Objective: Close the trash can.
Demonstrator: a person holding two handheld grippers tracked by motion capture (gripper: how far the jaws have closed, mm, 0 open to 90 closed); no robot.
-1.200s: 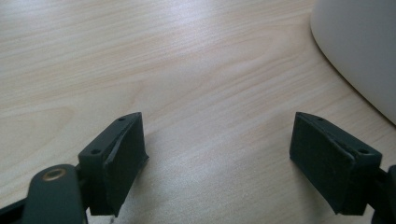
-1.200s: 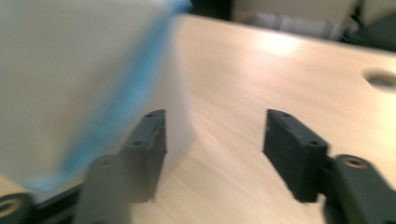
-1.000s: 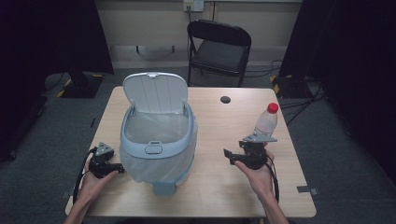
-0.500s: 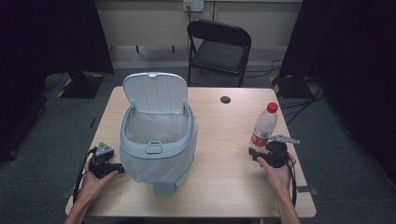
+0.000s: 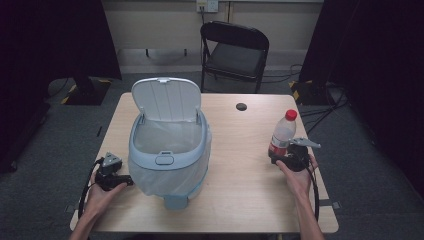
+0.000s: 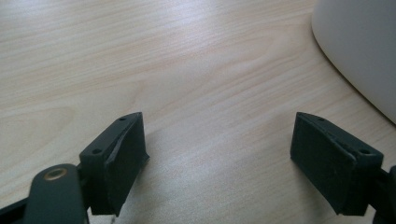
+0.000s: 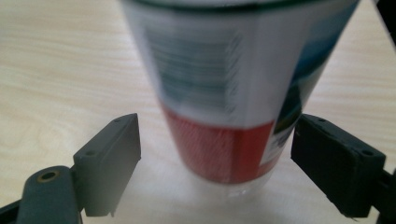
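Table point(image 5: 240, 200) seen from above, facing forward and down, left gripper view held low over wood beside bin point(image 6: 359, 46), right gripper view close on bottle point(image 7: 233, 93), bottle point(image 5: 281, 137) shared with high view.

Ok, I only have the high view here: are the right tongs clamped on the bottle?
Observer: No. In the right gripper view the right tongs have just been opening; the bottle stands between the jaws, unpressed, with a clear gap at one pad.
Operator: Anything readable on the label?
Observer: A blurred barcode above the red band.
Operator: And the left tongs?
Observer: The left tongs are open over bare table, with nothing between them.
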